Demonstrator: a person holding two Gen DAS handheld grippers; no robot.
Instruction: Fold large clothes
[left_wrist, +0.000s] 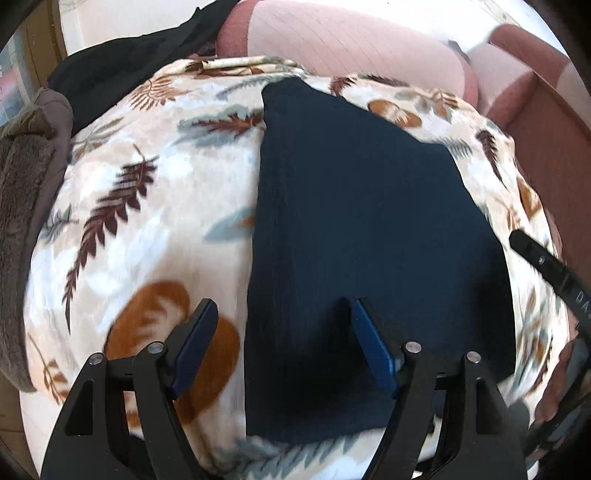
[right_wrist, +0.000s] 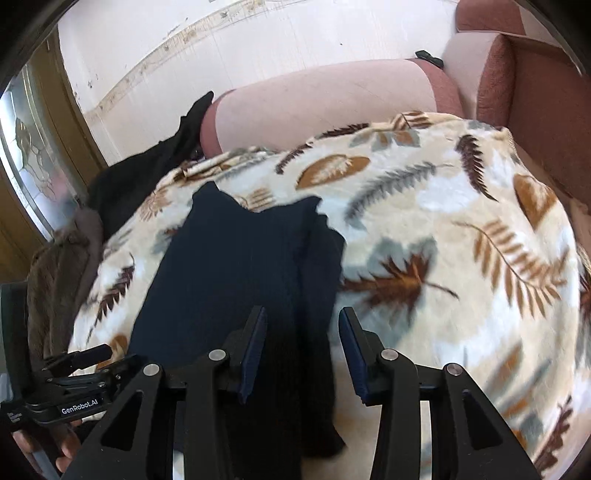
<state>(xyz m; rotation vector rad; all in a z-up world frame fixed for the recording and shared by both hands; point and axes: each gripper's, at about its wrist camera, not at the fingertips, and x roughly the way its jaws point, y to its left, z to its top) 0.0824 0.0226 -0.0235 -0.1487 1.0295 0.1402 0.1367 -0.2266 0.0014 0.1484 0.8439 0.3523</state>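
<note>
the left gripper (left_wrist: 282, 325) hangs with its jaws spread wide and nothing pinched; one blue pad sits over the leaf-print blanket (left_wrist: 140, 221), the other over the navy garment (left_wrist: 354, 206). the right gripper (right_wrist: 303, 334) has its jaws parted too, with nothing clamped between the pads, above the garment's right edge. the navy garment (right_wrist: 236, 266) lies folded into a long strip on the blanket, running from 6 o'clock up toward 12 in the left wrist view. at 10 o'clock lies a black cloth (left_wrist: 122, 70), at 9 a brown fleece (left_wrist: 26, 177), and from 12 to 2 the pink sofa (left_wrist: 332, 40). in the right wrist view a hand (right_wrist: 62, 448) shows at 8 o'clock.
</note>
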